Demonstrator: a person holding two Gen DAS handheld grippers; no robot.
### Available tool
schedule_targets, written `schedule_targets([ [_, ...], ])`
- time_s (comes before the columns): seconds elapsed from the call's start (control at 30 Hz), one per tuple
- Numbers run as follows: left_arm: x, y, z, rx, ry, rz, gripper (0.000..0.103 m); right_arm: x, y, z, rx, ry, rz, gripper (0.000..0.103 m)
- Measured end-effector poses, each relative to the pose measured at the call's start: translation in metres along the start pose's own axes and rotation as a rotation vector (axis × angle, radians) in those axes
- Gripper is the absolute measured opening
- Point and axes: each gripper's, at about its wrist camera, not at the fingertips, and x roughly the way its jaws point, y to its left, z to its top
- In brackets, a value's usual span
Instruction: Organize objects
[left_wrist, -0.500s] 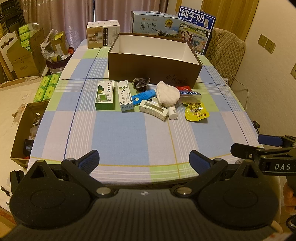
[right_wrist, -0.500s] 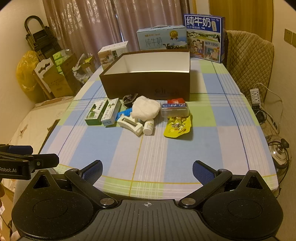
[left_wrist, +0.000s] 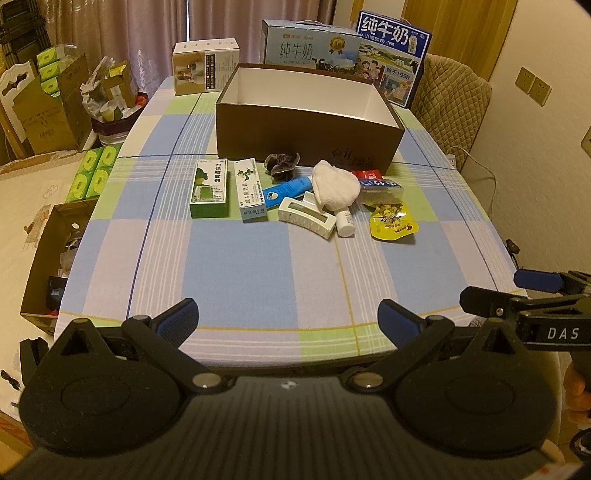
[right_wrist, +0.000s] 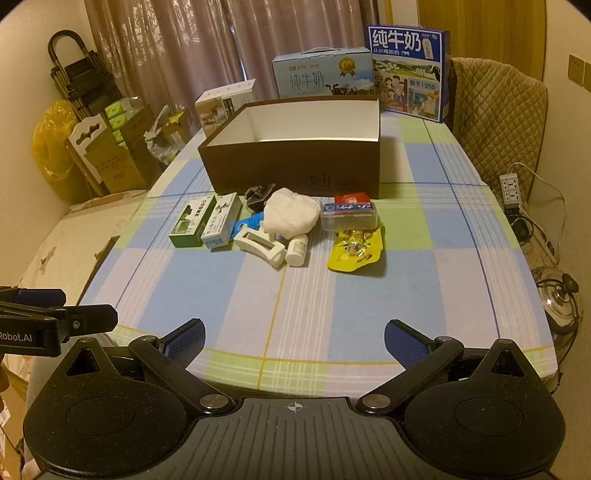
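- I am holding my left gripper (left_wrist: 288, 317) wide open over the near edge of the surface (left_wrist: 258, 266), with nothing between its fingers.
- My right gripper (right_wrist: 293, 338) is gaping just as wide, also holding nothing.
- The left view is showing an open carton (left_wrist: 48, 258) on the floor beside the surface; the right view is not showing it.
- Only the right view is taking in a power strip (right_wrist: 511, 192) and a glass lid (right_wrist: 559, 299) on the floor.
- The things to sort are lying in a row just before the brown box (left_wrist: 306, 144): green box (left_wrist: 208, 188), white box (left_wrist: 249, 190), scrunchie (left_wrist: 282, 166), blue tube (left_wrist: 284, 190), hair clip (left_wrist: 306, 218), cloth (left_wrist: 336, 184), bottle (left_wrist: 345, 223), clear case (left_wrist: 382, 190), yellow pouch (left_wrist: 393, 221).
- The cloth is lying over most of the bottle and the tube's far end.
- The red packet (right_wrist: 351, 197) behind the case is hard to read.
- The brown box is standing open, with no contents in sight above its near wall.
- Milk cartons (right_wrist: 321, 75) are standing at the far end before curtains (right_wrist: 177, 48).
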Motion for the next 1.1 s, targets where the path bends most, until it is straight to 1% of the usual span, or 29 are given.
schedule_targets([
  [0.5,0.002,-0.001,-0.001,0.0,0.002,-0.002,0.102,0.005,-0.002,-0.005,0.001,0.008,0.003,0.101],
  [0.73,0.013,0.001,-0.009,-0.002,0.007,-0.007,0.102,0.006,-0.002,-0.003,0.004,0.013,0.005,0.101],
  [1.1,0.02,0.005,0.003,-0.014,0.035,-0.008,0.102,0.015,-0.006,0.005,0.012,0.035,0.011,0.101],
])
